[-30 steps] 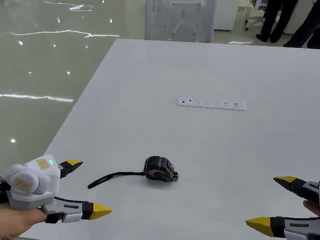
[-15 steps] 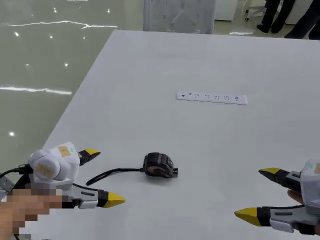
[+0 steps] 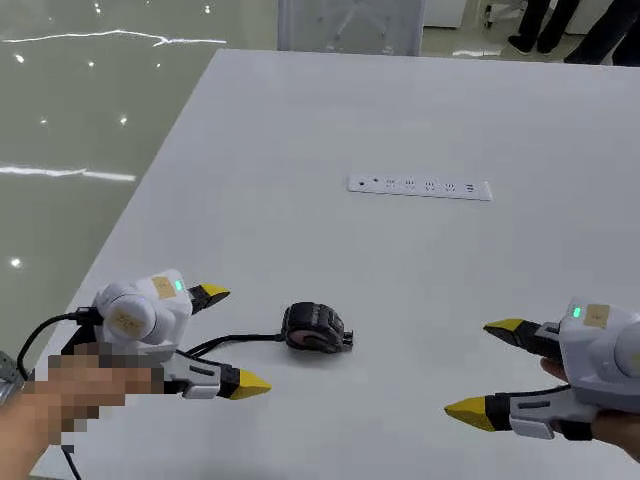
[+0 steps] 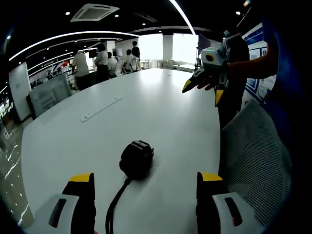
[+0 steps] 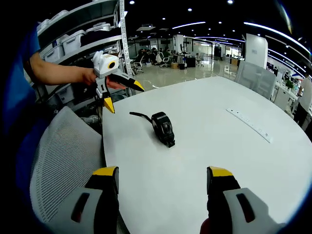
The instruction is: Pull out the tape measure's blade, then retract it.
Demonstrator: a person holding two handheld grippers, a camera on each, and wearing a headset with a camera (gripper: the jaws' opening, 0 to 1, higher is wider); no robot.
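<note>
Currently left tool [image 3: 232,338] and right tool [image 3: 482,368] are hovering spread, empty; left should be clamping the tape measure [image 3: 312,328] squarely, near the worktop's [image 3: 400,120] left edge.

A wide white tabletop [image 3: 330,120] carries two things. A black tape measure [image 3: 314,328] sits toward the near edge, left of the middle, and its black strap [image 3: 225,343] trails flat across the surface toward the left edge. A white power strip [image 3: 419,187] lies farther back, well apart from it, with its sockets facing up.
</note>
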